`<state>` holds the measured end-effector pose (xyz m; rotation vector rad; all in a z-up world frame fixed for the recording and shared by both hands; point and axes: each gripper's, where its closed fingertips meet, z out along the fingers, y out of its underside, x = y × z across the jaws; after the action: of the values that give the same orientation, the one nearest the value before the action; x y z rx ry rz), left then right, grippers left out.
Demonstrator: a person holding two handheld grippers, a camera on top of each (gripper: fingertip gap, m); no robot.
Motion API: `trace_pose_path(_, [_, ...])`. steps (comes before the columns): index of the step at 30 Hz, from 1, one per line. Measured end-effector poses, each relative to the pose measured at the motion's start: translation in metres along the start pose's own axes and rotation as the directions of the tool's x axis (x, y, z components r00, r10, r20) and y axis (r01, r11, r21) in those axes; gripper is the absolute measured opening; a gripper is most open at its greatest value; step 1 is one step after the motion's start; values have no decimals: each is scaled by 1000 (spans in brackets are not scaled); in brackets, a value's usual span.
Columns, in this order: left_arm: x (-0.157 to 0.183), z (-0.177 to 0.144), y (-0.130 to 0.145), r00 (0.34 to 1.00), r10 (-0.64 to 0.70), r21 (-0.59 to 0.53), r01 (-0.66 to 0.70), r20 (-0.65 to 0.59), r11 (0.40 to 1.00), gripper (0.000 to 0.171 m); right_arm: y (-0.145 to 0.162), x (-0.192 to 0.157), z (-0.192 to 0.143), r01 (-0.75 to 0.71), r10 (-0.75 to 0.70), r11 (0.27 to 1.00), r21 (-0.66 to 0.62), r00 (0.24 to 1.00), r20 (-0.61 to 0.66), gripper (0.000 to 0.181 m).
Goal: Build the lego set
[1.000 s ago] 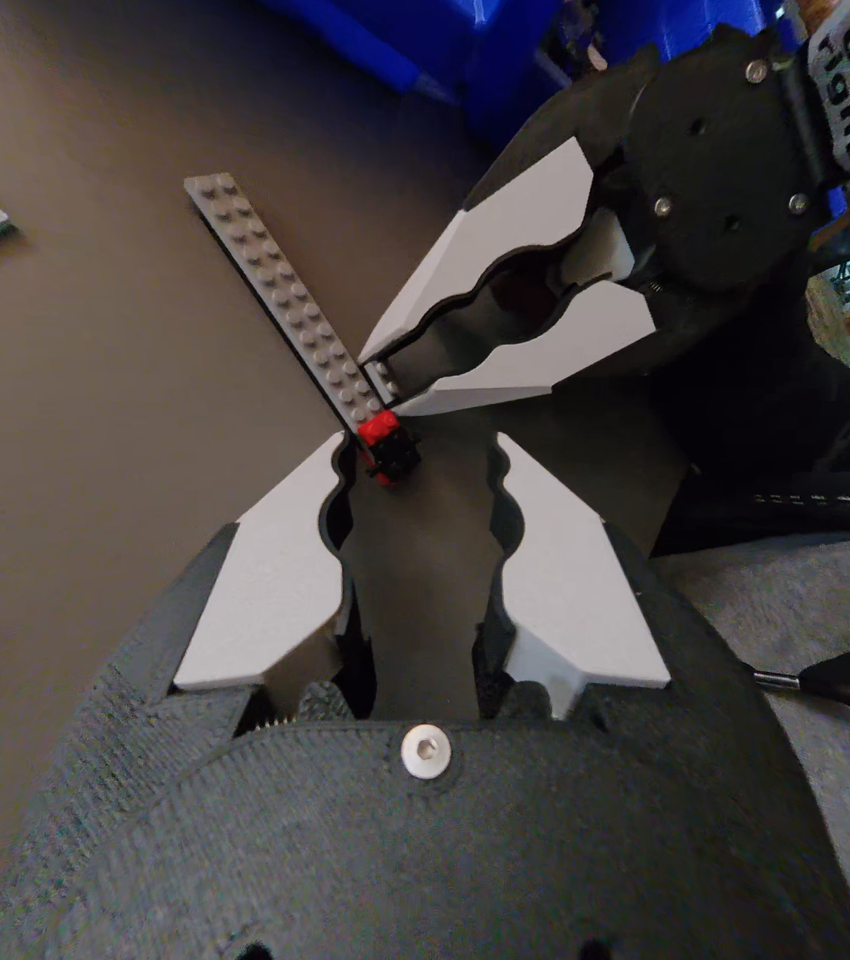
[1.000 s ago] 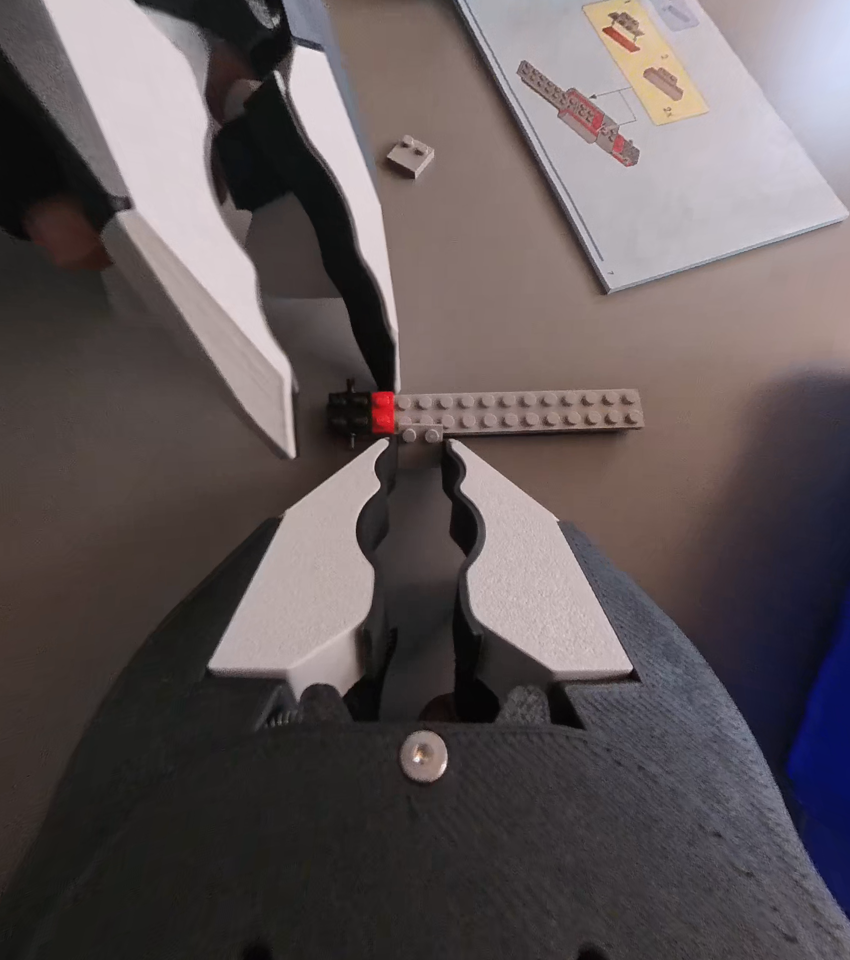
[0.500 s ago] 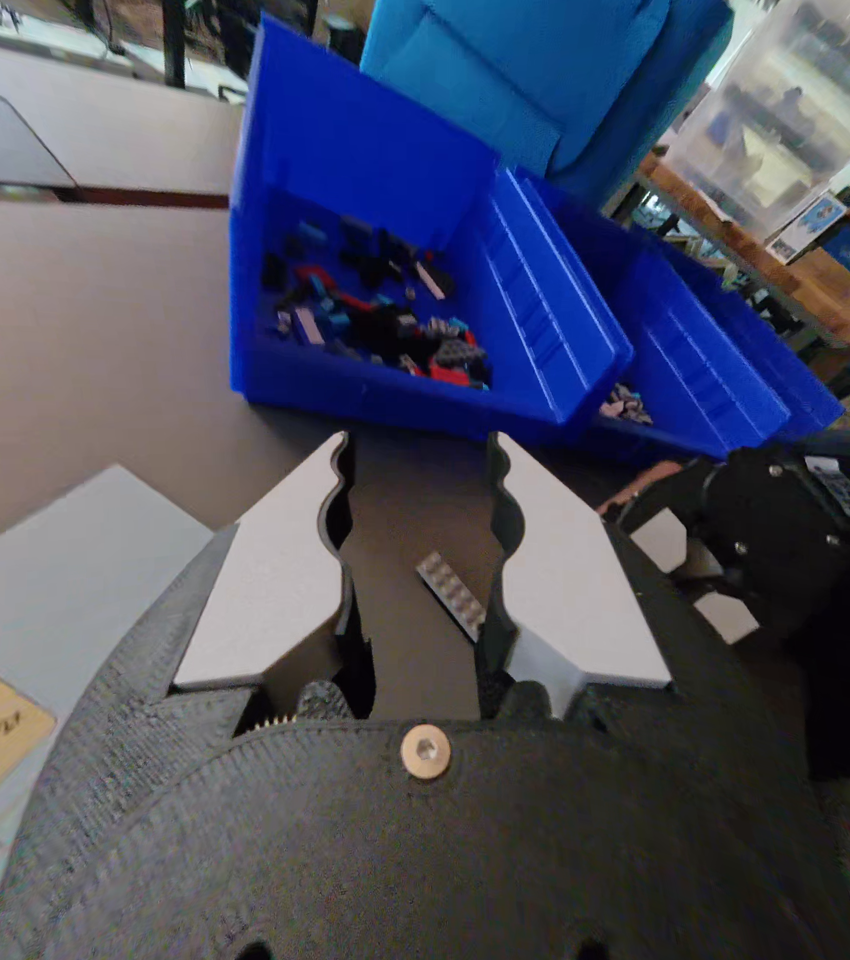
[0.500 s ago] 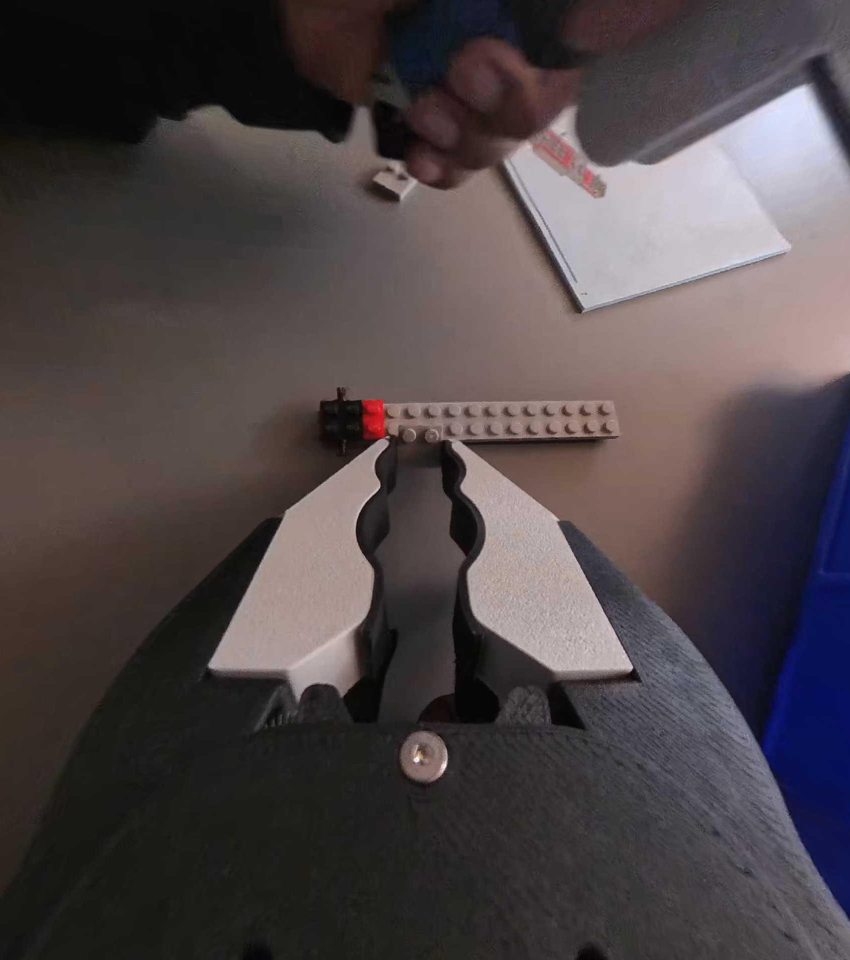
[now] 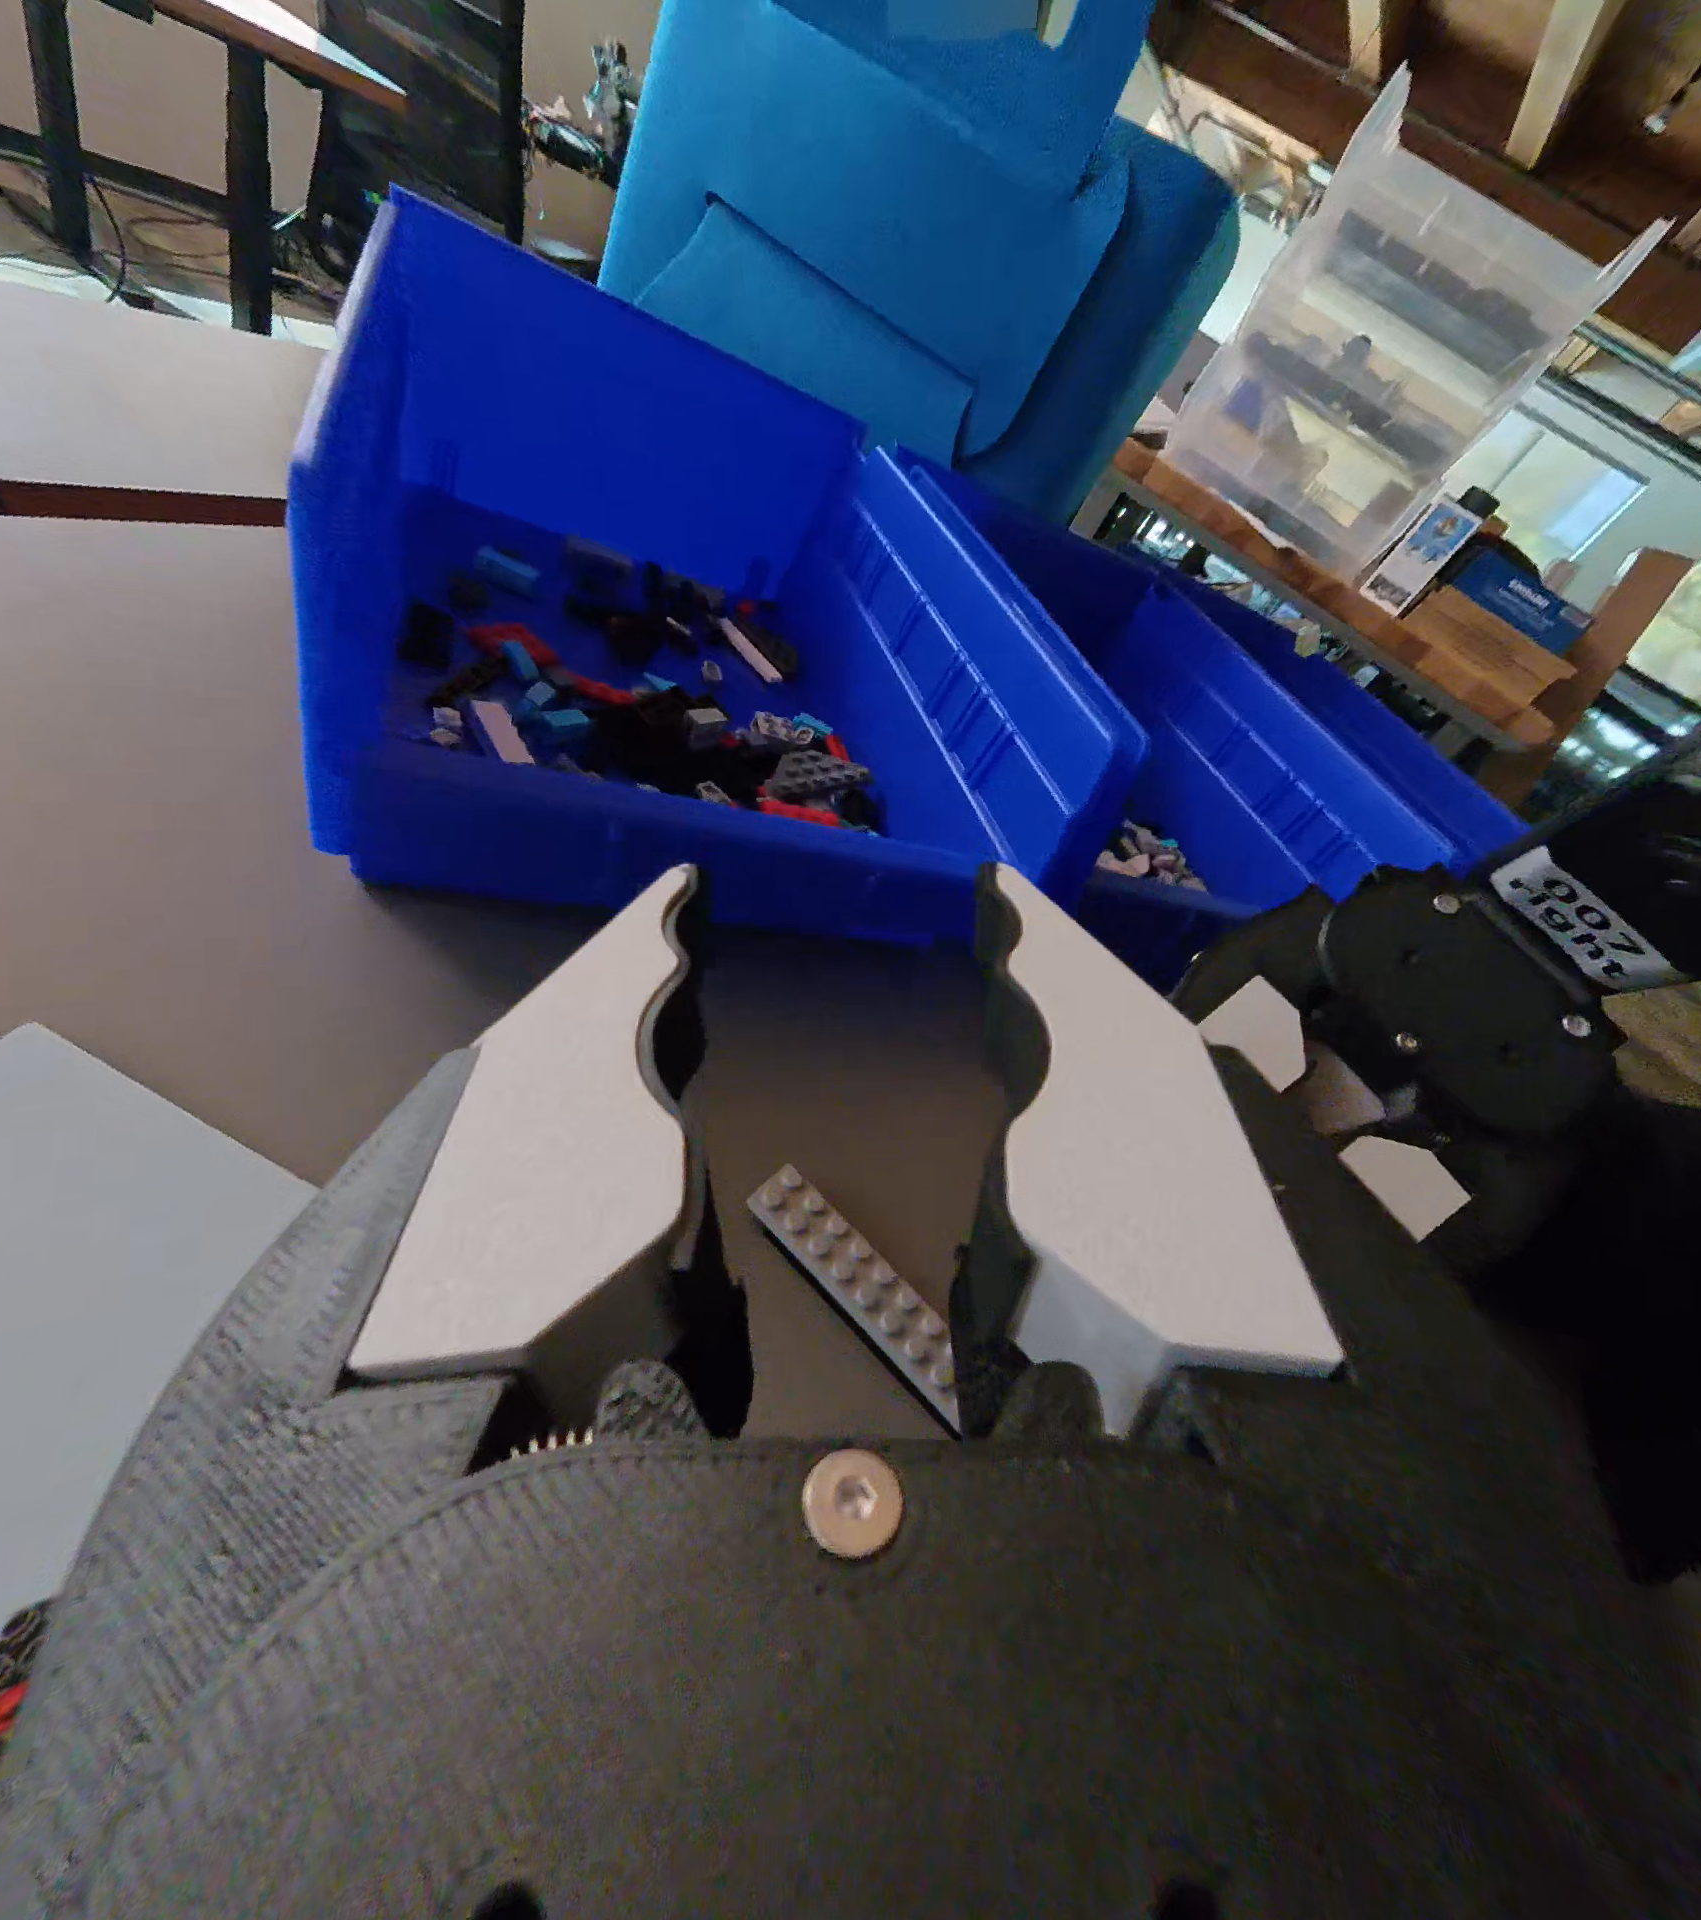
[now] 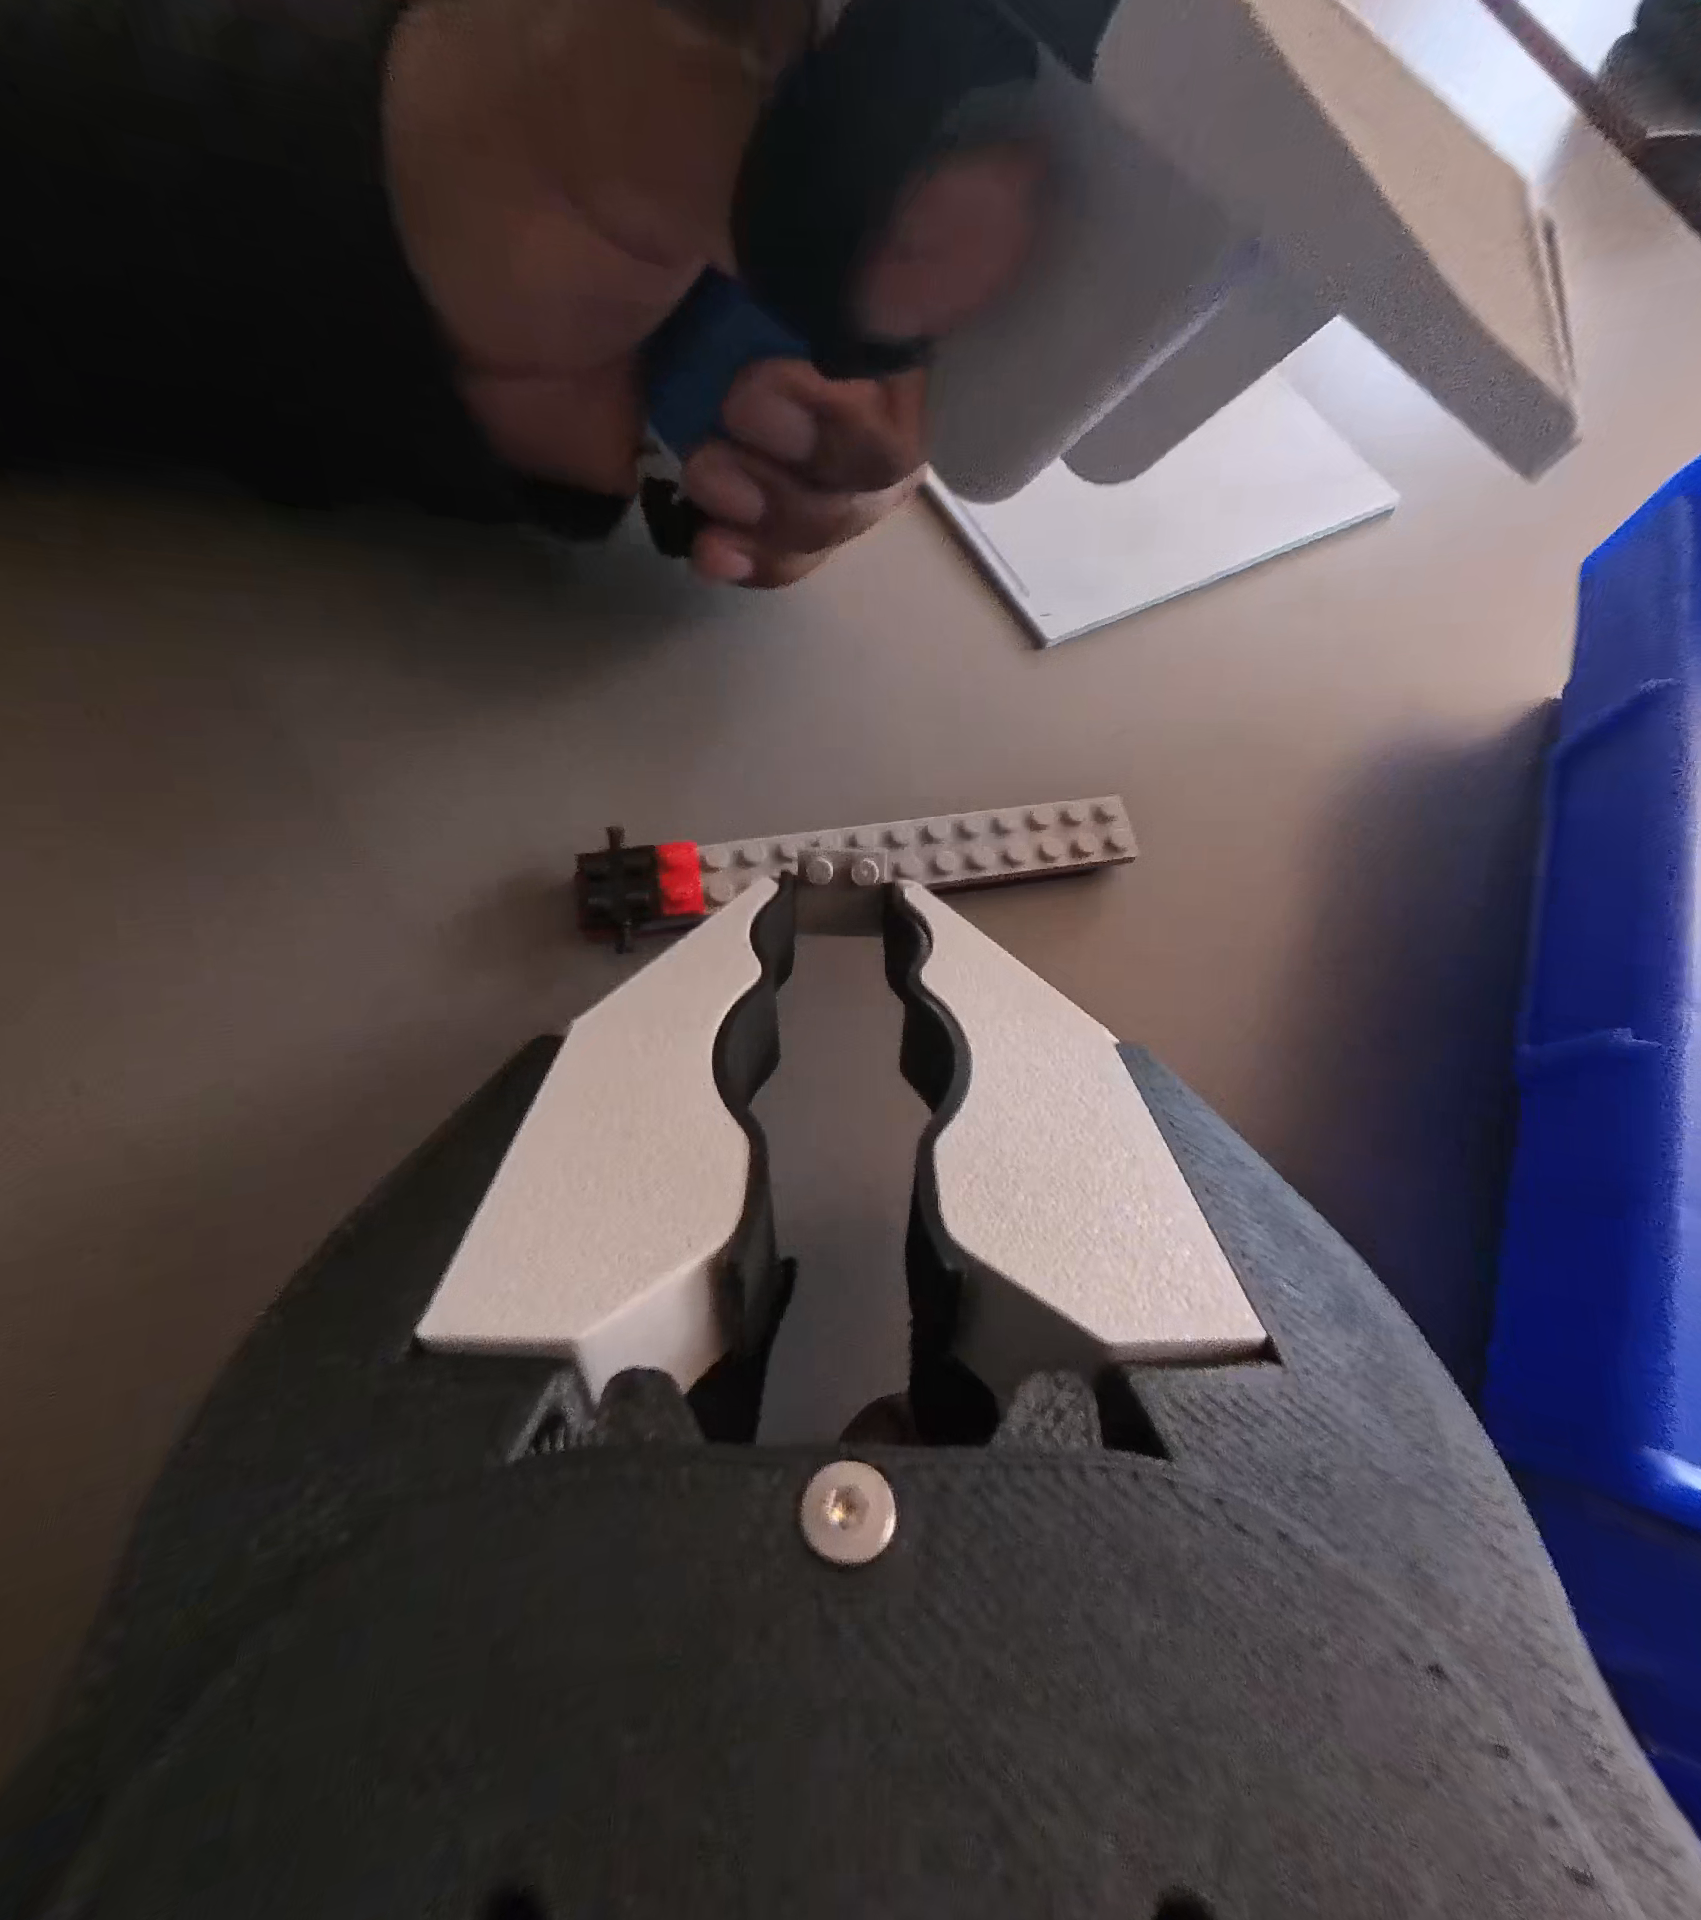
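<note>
My right gripper point(image 6: 838, 885) is shut on a small grey two-stud piece point(image 6: 838, 869), held at the near edge of a long grey plate point(image 6: 991, 844) lying on the table. I cannot tell whether the two touch. A red piece point(image 6: 680, 878) and a black piece point(image 6: 609, 894) sit on the plate's left end. My left gripper point(image 5: 841, 894) is open and empty, raised above the table and pointed at a blue bin point(image 5: 534, 821) of loose pieces. The plate's far end point(image 5: 856, 1288) shows between its fingers.
A second blue bin point(image 5: 1272, 790) stands to the right of the first. An instruction booklet point(image 5: 46, 1247) lies at the left, also in the right wrist view point(image 6: 1189, 540). A hand point(image 6: 773, 447) holds the left gripper above the plate. The right gripper's black body point(image 5: 1448, 997) is at right.
My left gripper has lifted away from the black and red end of the plate and tilted up toward the blue bins. My right gripper still holds the small grey piece, now farther from the red end.
</note>
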<state>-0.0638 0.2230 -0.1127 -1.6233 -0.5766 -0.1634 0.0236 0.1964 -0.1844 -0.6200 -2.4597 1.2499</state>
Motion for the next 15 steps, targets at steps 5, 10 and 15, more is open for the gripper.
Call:
trace_pose_path(5, [4, -20, 19, 991, 1, -115, 15, 137, 993, 50, 5, -7, 4, 69, -69, 996, -50, 998, 4, 19])
trace_pose_path(10, [14, -44, 45, 976, -115, -144, 142, 184, 979, 51, 7, -13, 4, 70, -67, 996, -54, 997, 50, 19])
trace_pose_path(15, [17, -59, 86, 956, -151, -256, 215, 250, 942, 51, 8, -16, 4, 87, -84, 994, -60, 995, 59, 19])
